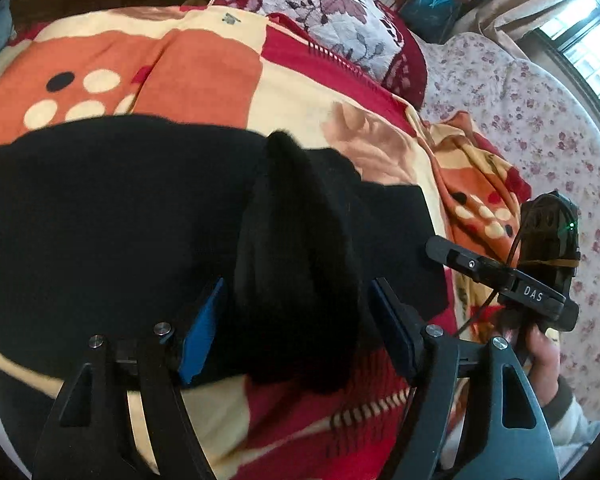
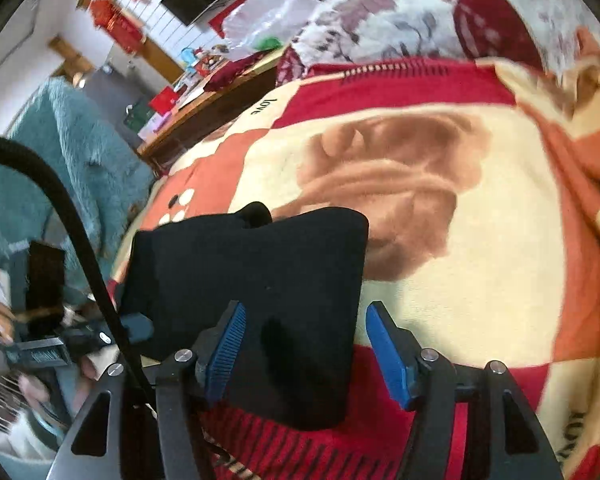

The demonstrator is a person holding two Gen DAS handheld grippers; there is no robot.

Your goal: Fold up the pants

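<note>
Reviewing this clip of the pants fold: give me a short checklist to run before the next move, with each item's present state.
1. Left gripper released: ok, jaws stand apart, though a raised fold of the black fabric pants sits between them.
2. Right gripper released: ok, jaws apart, cloth edge between them, pads not pressing.
3. Pants rest on the red, orange and cream patterned blanket: ok.
4. Fold lies flat: not ok, a hump of cloth stands up in the left wrist view.
5. Edges lined up: cannot tell, black on black hides the layers.
6. Grippers clear of each other: ok, the right one shows off to the side in the left wrist view.
</note>
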